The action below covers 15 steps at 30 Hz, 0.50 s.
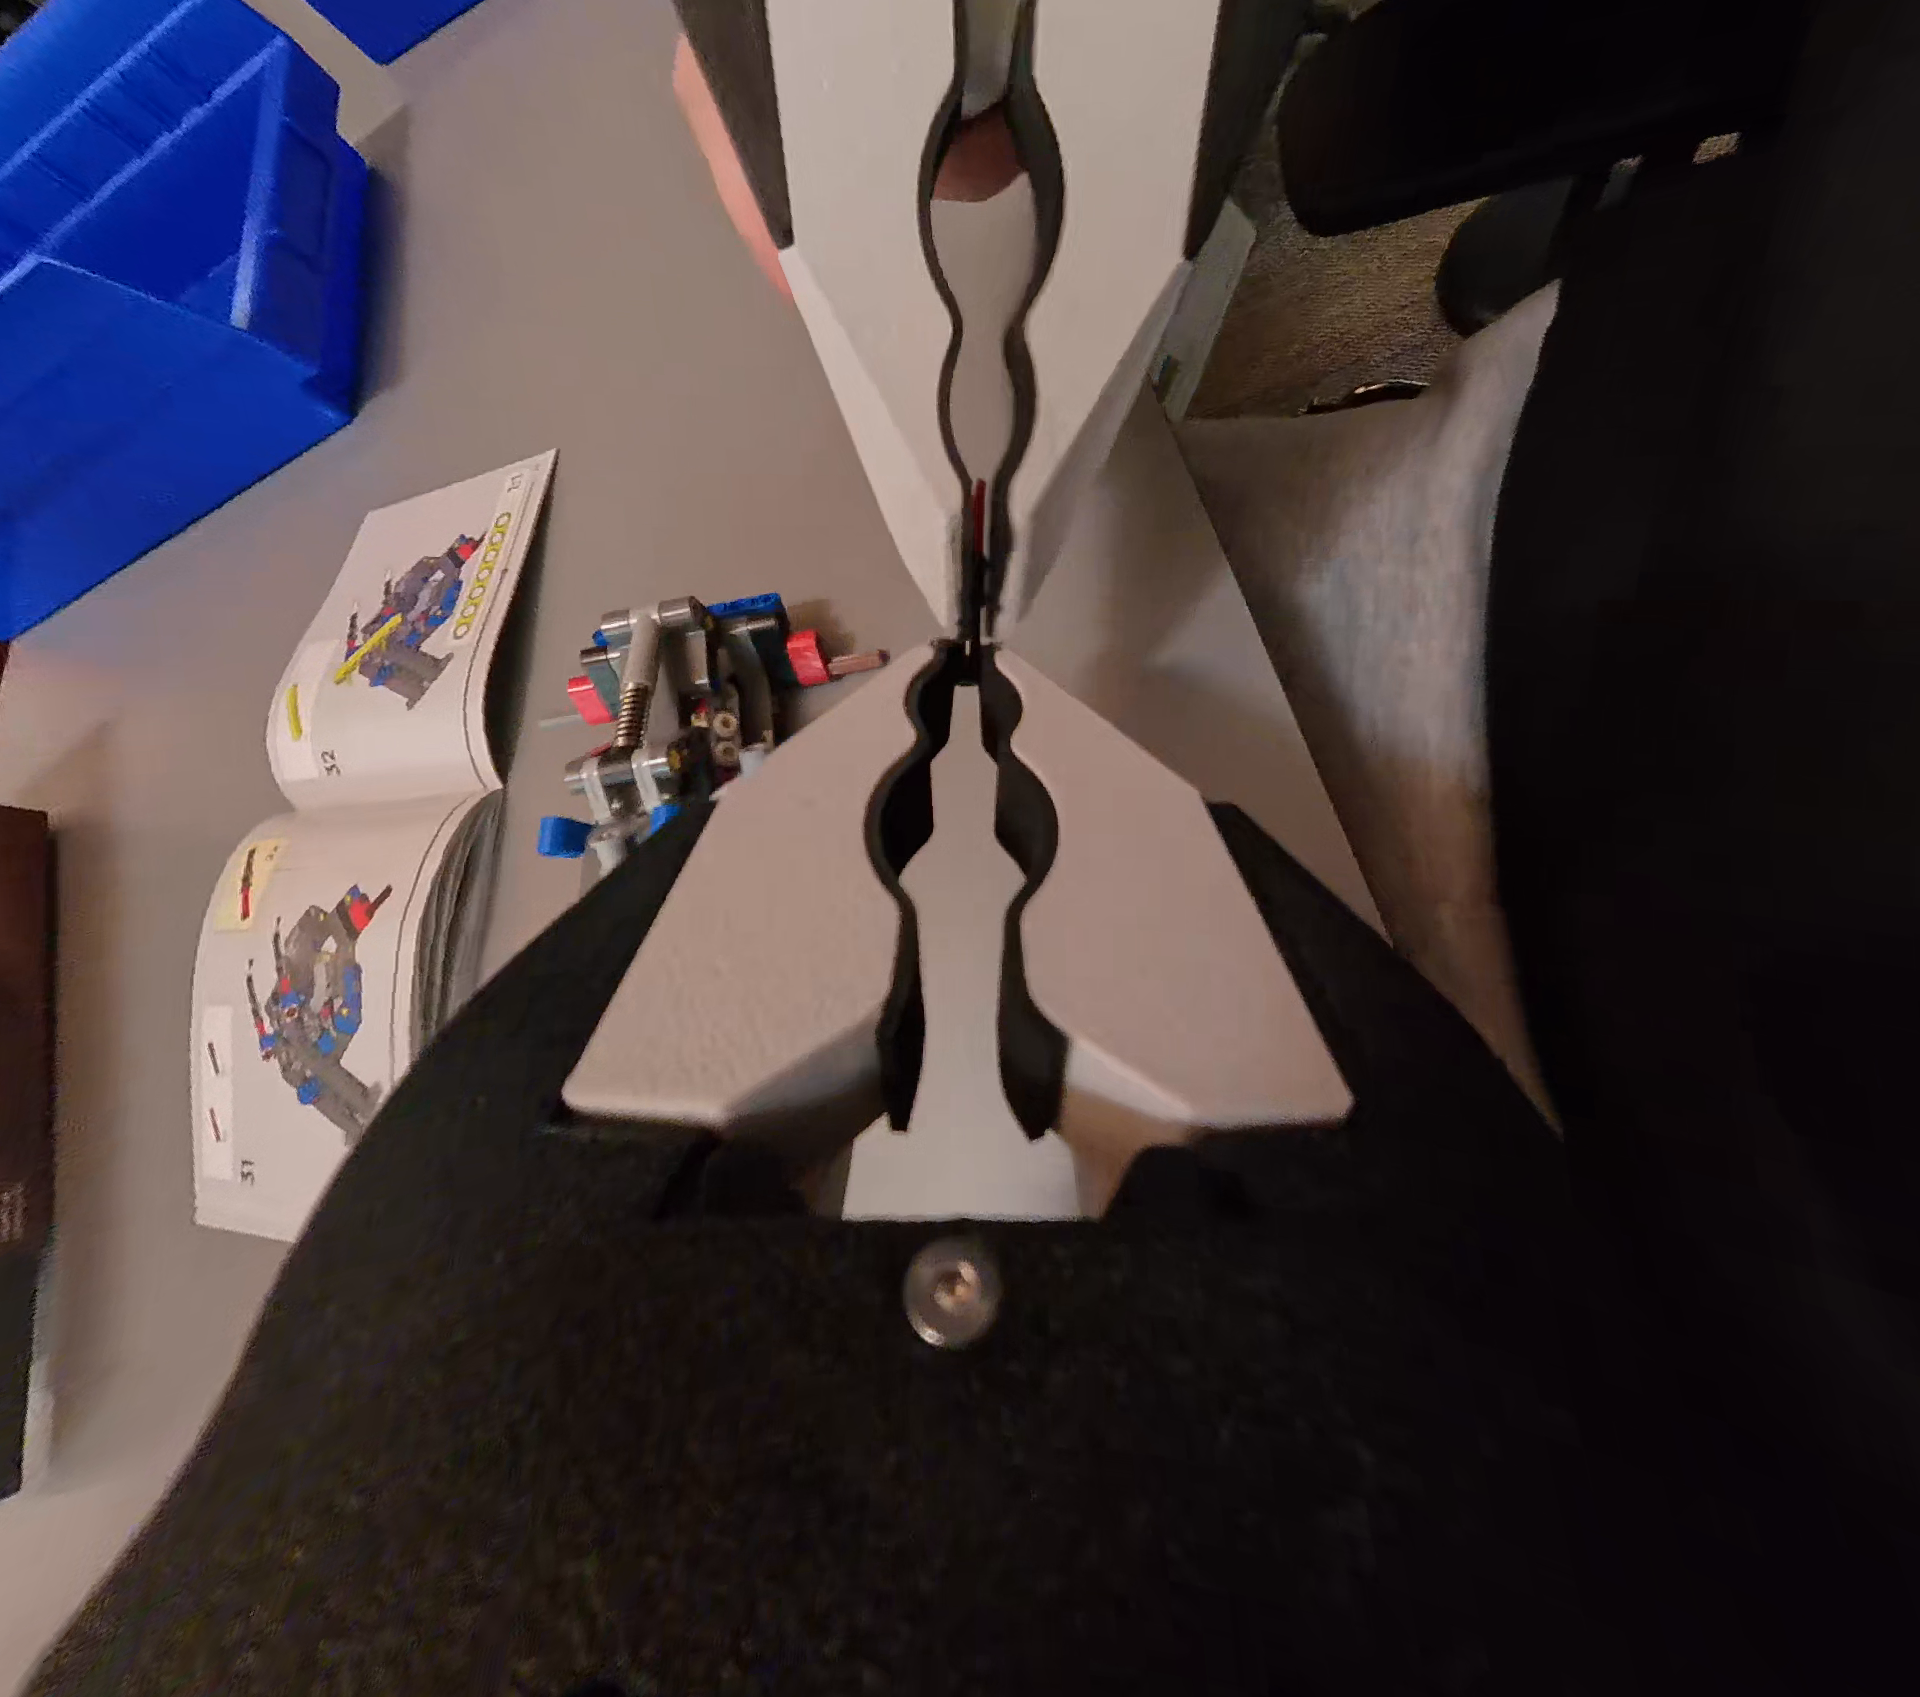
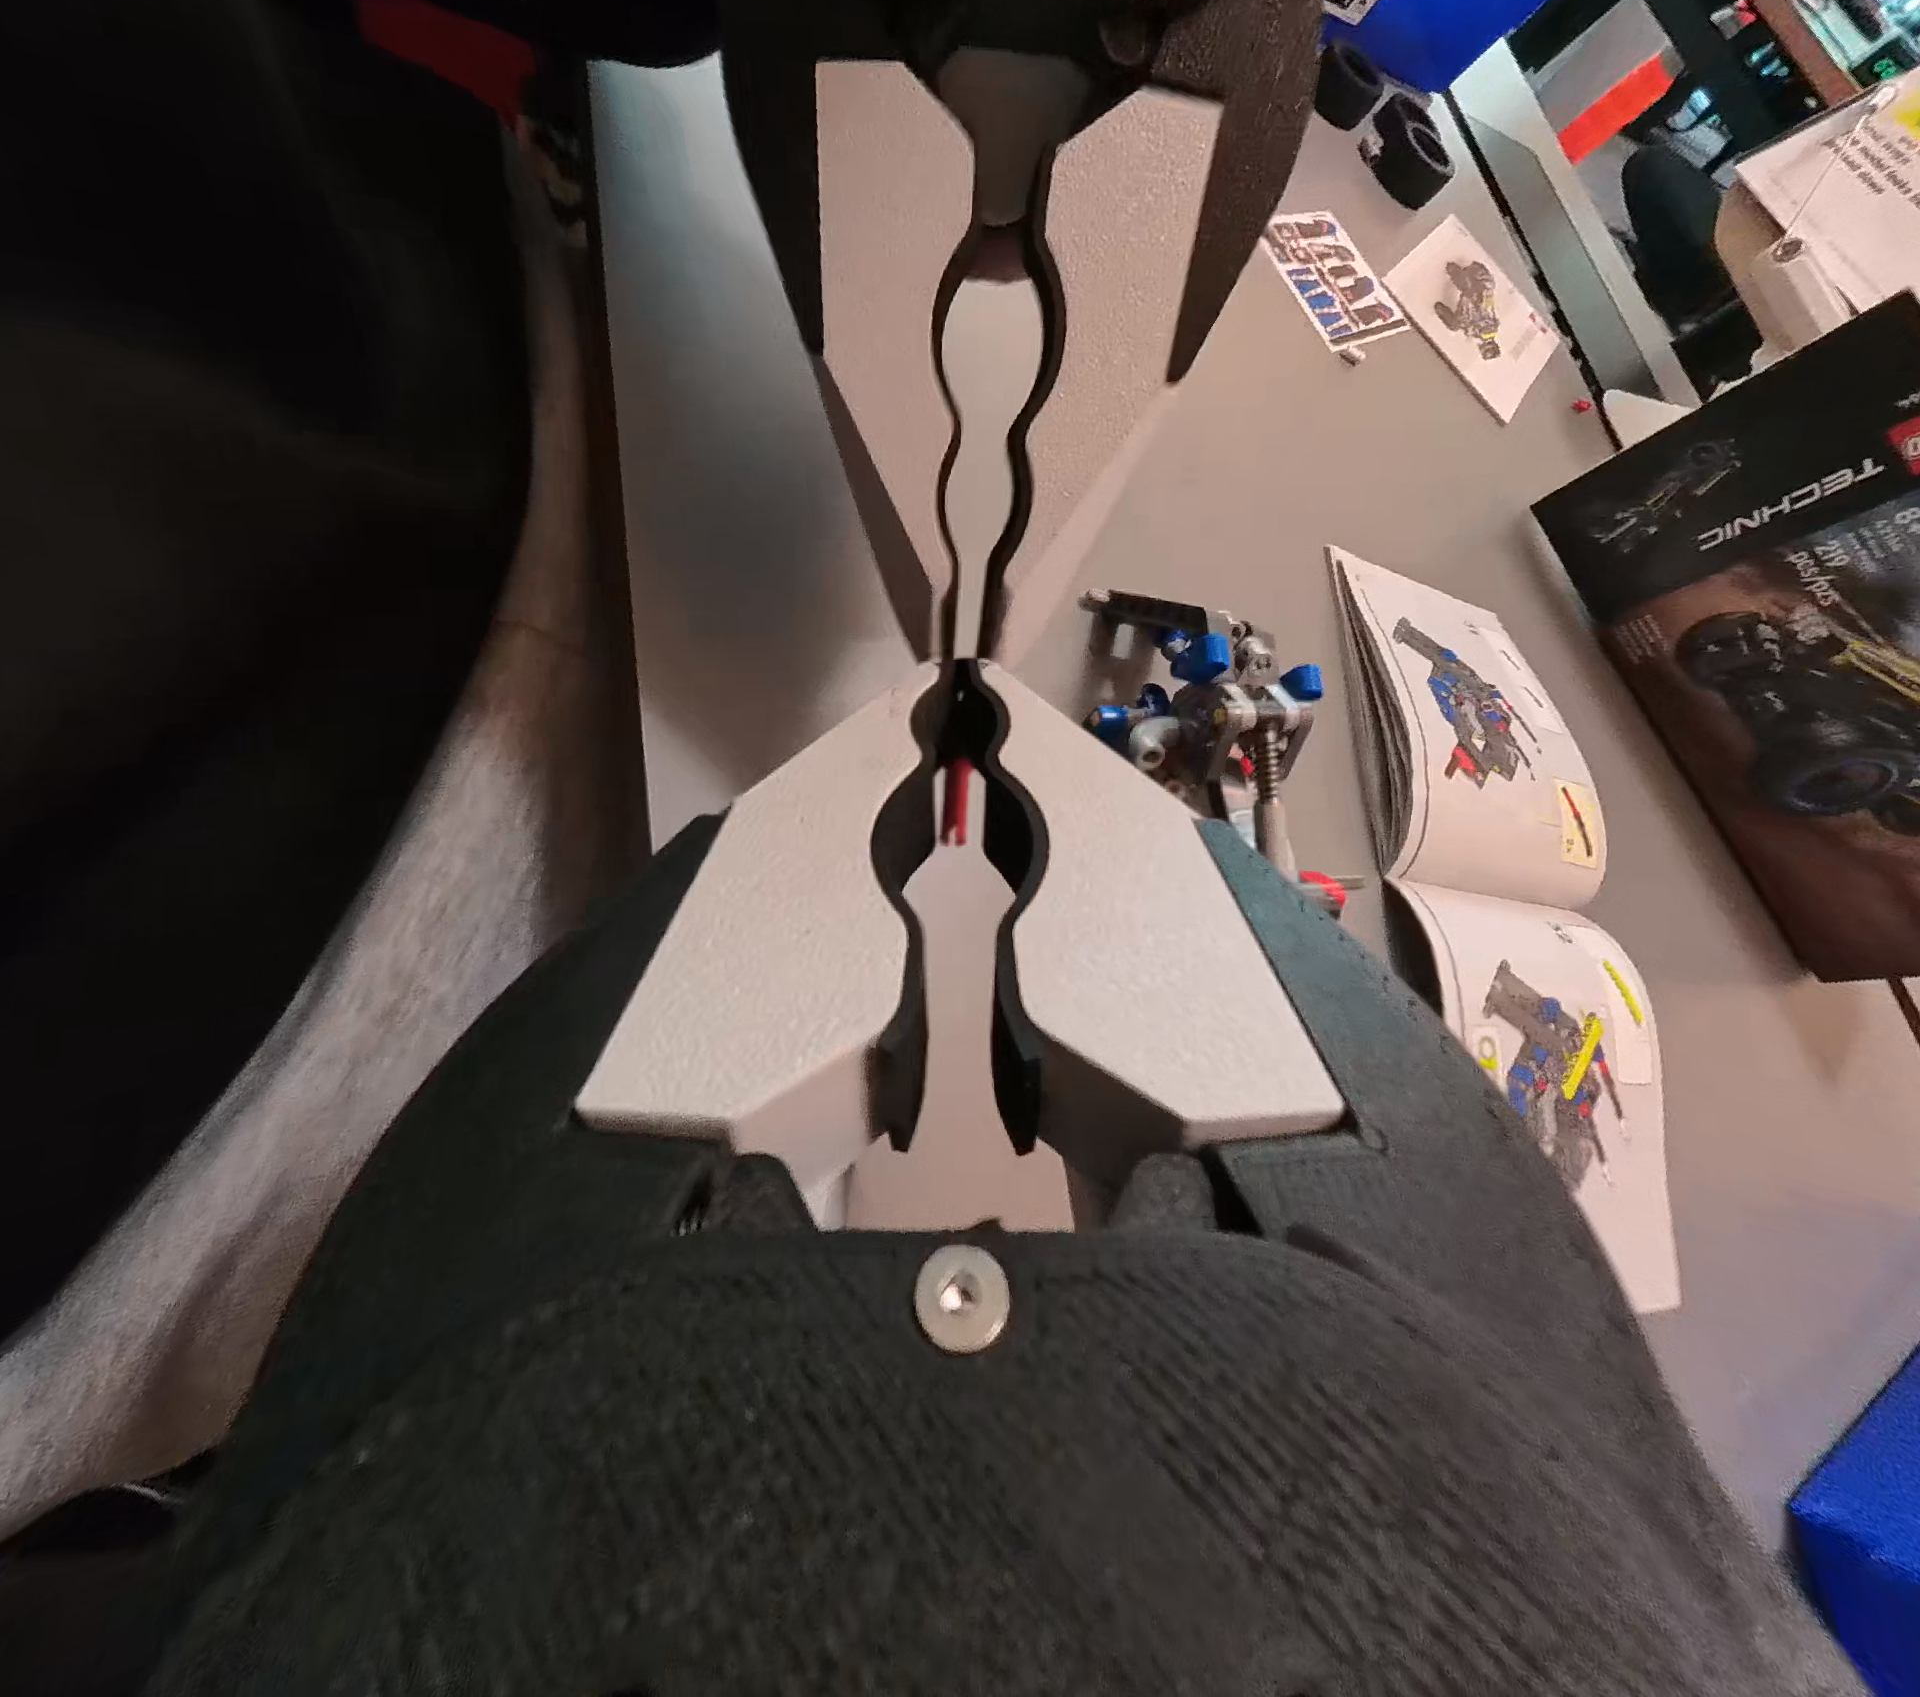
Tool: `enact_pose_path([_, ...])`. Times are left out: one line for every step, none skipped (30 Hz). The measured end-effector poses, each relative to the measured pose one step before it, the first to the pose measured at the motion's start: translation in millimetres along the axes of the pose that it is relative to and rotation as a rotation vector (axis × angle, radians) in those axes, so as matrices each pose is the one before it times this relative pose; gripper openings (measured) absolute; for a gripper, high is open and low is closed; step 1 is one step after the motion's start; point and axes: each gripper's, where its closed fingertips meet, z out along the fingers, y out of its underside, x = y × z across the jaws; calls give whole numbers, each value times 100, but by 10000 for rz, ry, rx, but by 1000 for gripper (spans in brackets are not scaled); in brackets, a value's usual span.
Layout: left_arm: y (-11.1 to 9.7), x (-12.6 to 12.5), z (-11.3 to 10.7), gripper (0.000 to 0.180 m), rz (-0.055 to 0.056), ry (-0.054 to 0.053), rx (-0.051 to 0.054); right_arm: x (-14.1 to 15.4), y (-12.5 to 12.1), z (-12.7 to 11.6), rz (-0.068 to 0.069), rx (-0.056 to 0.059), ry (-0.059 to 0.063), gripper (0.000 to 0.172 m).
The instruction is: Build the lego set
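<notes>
Two tools tip to tip above the bench, one thin red axle shared between them.

Right tool (image 2: 971, 691) clamped on red axle (image 2: 956, 800), rod lying along the fingers, its free end showing back between them in the right wrist view. Left tool (image 1: 971, 645) closed at the tips, meeting the same rod end-on; whether anything black sits there too, cannot tell. Long axis in line with both tools. One half-built brick model (image 1: 675, 712) on the bench (image 1: 623, 297) just beside the tips. One open instruction booklet (image 1: 395, 660) past the model. Two blue bins (image 1: 177, 276) towards the far edge. One dark product box (image 2: 1766, 660) at the booklet's far side.
</notes>
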Motion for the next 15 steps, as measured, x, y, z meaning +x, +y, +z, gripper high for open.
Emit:
enact_pose_path([51,-91,-43,1,67,-51,-4,-55,337,-12,-74,-82,58,7])
enact_pose_path([146,69,-34,2,58,64,-73,42,192,-52,-30,-1,108,14])
enact_pose_path([71,-6,-31,2,54,-6,-12,40,153,-62,-7,-12,21,11])
enact_pose_path([-85,8,-21,1,69,-39,88,40,-74,-57,46,119,-25,4])
enact_pose_path([-113,129,20,1,37,45,91,-124,-162,28,105,171,-159,3])
enact_pose_path([-81,77,71,1,-1,28,54,-125,-18,101,58,74,-148,3])
enact_pose_path([87,-94,87,1,4,-58,-49,86,74,128,-119,-6,59,2])
enact_pose_path([137,-110,103,2,38,-54,-60,140,124,111,-272,-40,157,2])
enact_pose_path([124,-120,72,1,26,-43,-41,89,135,108,-217,-35,110,1])
enact_pose_path([117,-171,63,1,45,-84,-21,123,150,100,-115,-21,97,2])
enact_pose_path([89,-221,41,1,75,-119,6,119,163,76,-98,6,108,4])
enact_pose_path([136,-162,57,1,84,-70,-13,31,160,84,-14,41,53,7])
enact_pose_path([107,42,103,1,78,61,2,-76,181,56,68,18,-36,11])
enact_pose_path([-35,120,128,1,29,102,89,227,187,2,45,33,170,12])
enact_pose_path([-93,-54,126,1,-7,-30,136,323,159,-48,44,86,217,13])
